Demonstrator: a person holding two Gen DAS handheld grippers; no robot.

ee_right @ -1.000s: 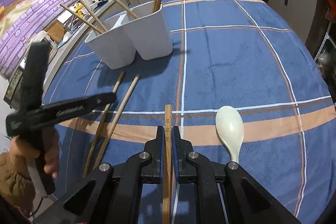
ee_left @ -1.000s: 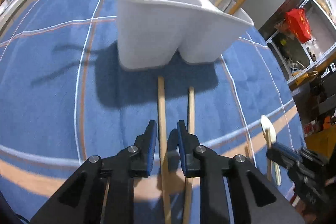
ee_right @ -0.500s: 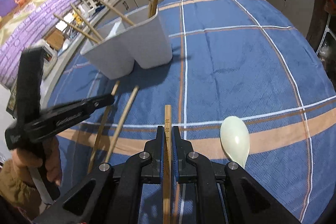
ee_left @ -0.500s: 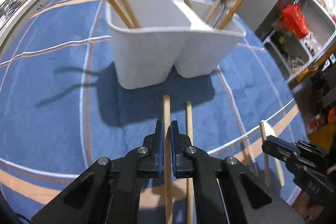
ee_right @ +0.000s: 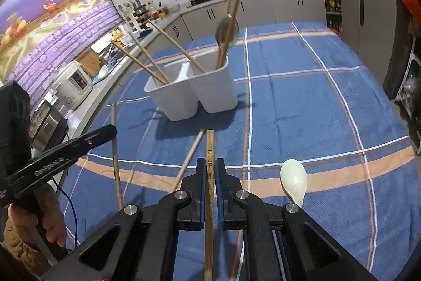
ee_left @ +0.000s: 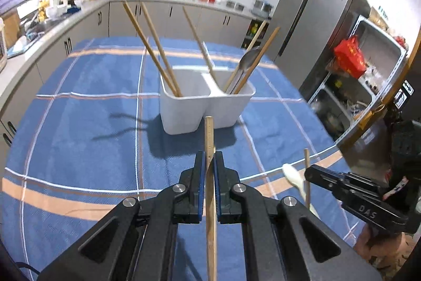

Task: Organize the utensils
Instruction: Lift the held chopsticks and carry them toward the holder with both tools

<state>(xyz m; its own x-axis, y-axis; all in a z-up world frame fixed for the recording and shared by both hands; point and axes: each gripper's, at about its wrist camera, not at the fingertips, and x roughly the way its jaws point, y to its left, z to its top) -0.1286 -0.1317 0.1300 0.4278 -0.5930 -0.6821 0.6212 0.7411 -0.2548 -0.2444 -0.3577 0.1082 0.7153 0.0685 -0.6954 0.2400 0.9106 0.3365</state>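
The left tool point(ee_left: 208, 165) is clamped on one wooden chopstick point(ee_left: 209, 138), its blue pads pressing the stick from both sides, the stick's far end reaching toward the white holder point(ee_left: 184, 112). The right tool point(ee_right: 210, 170) is likewise clamped on a second chopstick point(ee_right: 210, 146), this one printed with dark characters along its length. Both held sticks are clear of the cloth.

The holder stands upright on the blue plaid tablecloth point(ee_left: 79, 128) covering the tabletop, ahead of both tools. It has two compartments. In the left wrist view the left compartment holds three chopsticks point(ee_left: 158, 52), all leaning away to the left; the right compartment holds two more sticks and one metal spoon point(ee_left: 247, 59) leaning right. That makes five sticks and one spoon already in the holder.

On the cloth lie two loose items: one chopstick point(ee_right: 188, 159) lying at a slant just left of the right tool, and one pale plastic spoon point(ee_right: 294, 179) just right of it, bowl pointing toward the holder. Counted across both views, eight chopsticks and two spoons are visible.

In the right wrist view the left tool appears at the left edge with its stick point(ee_right: 115, 149) upright, held by a hand point(ee_right: 39, 217) in a tan sleeve.
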